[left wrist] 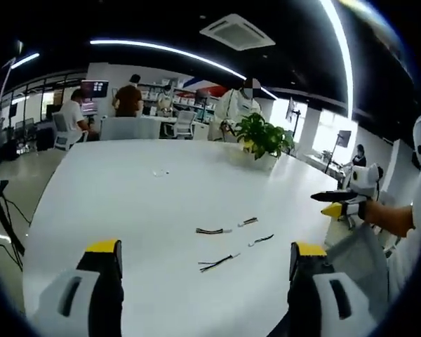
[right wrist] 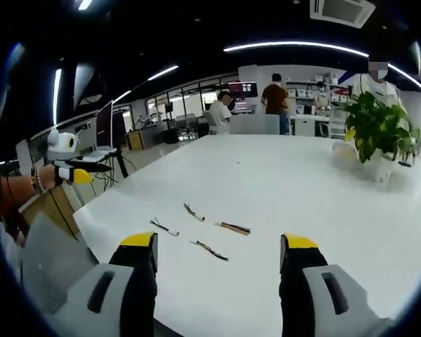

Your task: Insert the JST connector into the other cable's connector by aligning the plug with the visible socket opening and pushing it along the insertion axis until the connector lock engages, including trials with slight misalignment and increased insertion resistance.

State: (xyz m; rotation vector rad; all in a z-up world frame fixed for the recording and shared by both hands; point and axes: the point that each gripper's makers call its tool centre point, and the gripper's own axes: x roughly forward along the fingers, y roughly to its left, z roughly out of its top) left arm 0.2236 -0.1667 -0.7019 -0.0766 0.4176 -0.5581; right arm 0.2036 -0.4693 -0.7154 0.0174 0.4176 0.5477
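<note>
A big white table (left wrist: 126, 189) holds 4 short cables. In the left gripper view, the left gripper (left wrist: 205, 267) hangs above the near edge of the tabletop with its 2 yellow-tipped jaws spread wide and nothing between them. Just past the jaws lie a cable with a white plug (left wrist: 212, 230), a second short cable (left wrist: 248, 222), a third cable (left wrist: 262, 240) and a fourth cable (left wrist: 216, 263), all near the near edge and a little apart from each other. In the right gripper view, the right gripper (right wrist: 217, 263) also has its jaws spread wide and holds nothing. A green plant in a pot (left wrist: 261, 137) stands near the far edge. People (left wrist: 128, 98) are far behind the table.
</note>
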